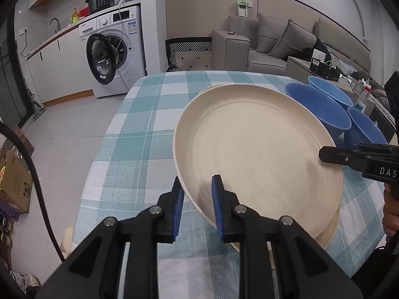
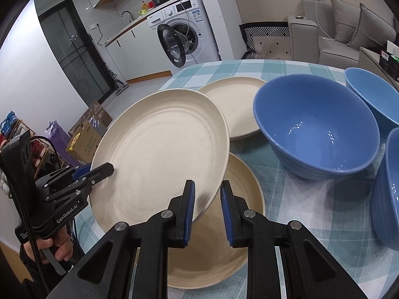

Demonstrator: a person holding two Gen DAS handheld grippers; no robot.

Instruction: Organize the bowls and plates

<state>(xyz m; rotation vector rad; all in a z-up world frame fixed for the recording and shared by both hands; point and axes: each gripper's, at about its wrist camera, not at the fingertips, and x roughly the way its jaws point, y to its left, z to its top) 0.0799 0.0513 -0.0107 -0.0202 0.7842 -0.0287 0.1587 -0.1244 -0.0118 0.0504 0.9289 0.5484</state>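
Round cream-coloured plate point(image 1: 256, 147), lifted and tilted above the worktop point(image 1: 139, 134) with the teal-and-white checked cloth. Left tool point(image 1: 197, 208), with black arms and blue pads, pinching the plate's rim at 7 o'clock in the left wrist view, one pad over and one under the edge. Right tool point(image 1: 324, 155) clamped on the same rim at 3 o'clock in that view, with a hand point(image 1: 391, 211) partly visible below it.

In the right wrist view, right tool point(image 2: 207, 210) pinching the held plate point(image 2: 162, 154) at its 5 o'clock edge, jaws nearly together on the thin rim. Left tool point(image 2: 109, 167) gripping the rim at 8 o'clock there, a hand point(image 2: 56, 248) around its handle.

Second cream plate point(image 2: 224, 249) flat on the cloth, directly beneath the lifted one and partly covered by it. Third cream plate point(image 2: 237, 107) flat at 12 o'clock from the held plate, its near edge hidden behind the raised rim.

Large blue glazed bowl point(image 2: 316, 127) upright at 3 o'clock from the held plate, close beside the third plate. Two more blue bowls near it: one point(image 2: 374, 94) at 1 o'clock, one point(image 2: 386, 194) at 4 o'clock, both cut by the frame edge.

White washing machine point(image 1: 117, 49) with its door open at 11 o'clock, well apart from the worktop.
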